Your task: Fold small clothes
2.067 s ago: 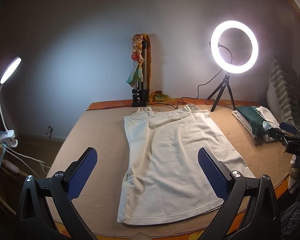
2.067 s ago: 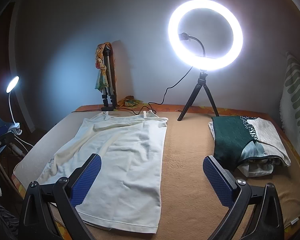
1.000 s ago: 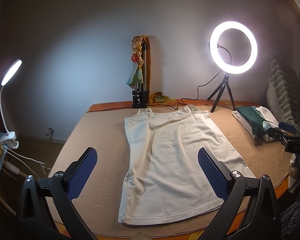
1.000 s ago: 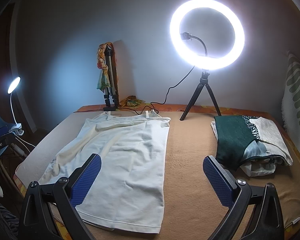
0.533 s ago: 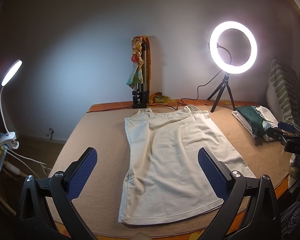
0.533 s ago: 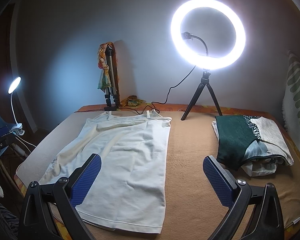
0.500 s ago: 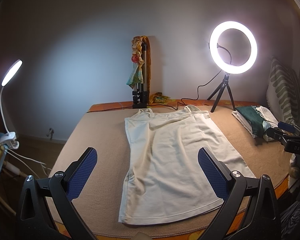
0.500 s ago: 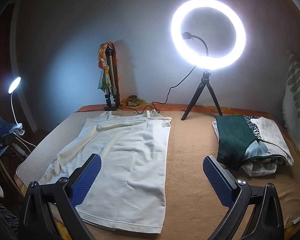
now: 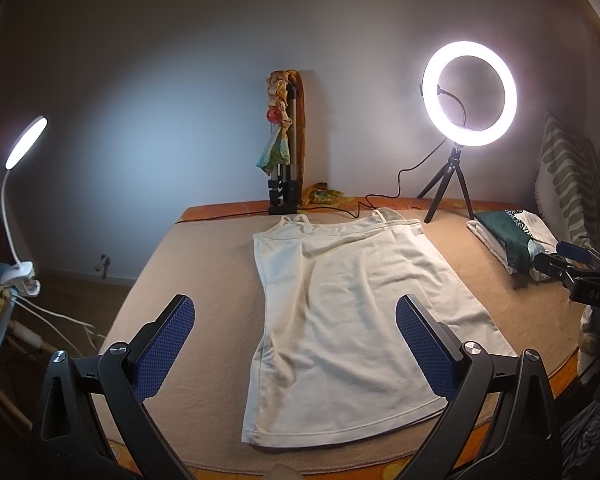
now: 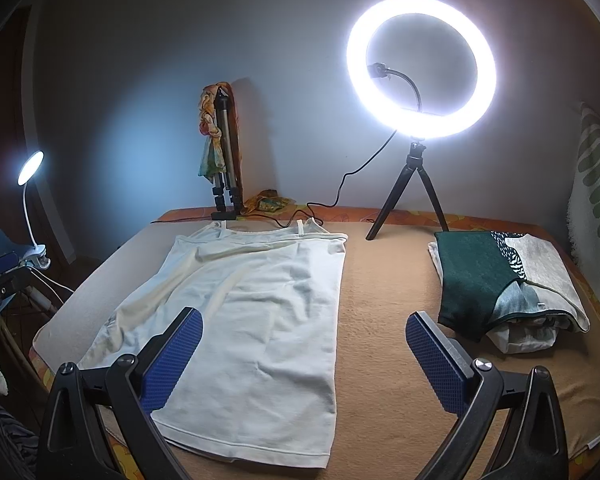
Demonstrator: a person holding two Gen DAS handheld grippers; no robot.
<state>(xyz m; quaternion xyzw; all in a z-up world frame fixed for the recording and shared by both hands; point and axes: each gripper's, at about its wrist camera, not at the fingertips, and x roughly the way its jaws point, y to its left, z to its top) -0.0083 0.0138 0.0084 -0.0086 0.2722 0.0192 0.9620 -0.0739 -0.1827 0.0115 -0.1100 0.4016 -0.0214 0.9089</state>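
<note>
A white strappy tank top (image 9: 352, 312) lies flat on the tan blanket (image 9: 204, 272), straps toward the wall, hem at the near edge. It also shows in the right wrist view (image 10: 256, 312), left of centre. My left gripper (image 9: 294, 344) is open and empty, held above the top's hem end. My right gripper (image 10: 304, 356) is open and empty, held above the top's right side and the bare blanket. The right gripper also shows at the right edge of the left wrist view (image 9: 572, 264).
A stack of folded clothes (image 10: 504, 284) with a dark green piece on top sits at the right. A lit ring light on a small tripod (image 10: 416, 184), a folded tripod (image 10: 226, 164) and a cable (image 10: 332, 196) stand at the back. A clip lamp (image 9: 18, 200) is off the left side.
Nearly nothing has changed. The right wrist view has drifted slightly, with the top and ring light shifting a little to the right in it. Both grippers stay open.
</note>
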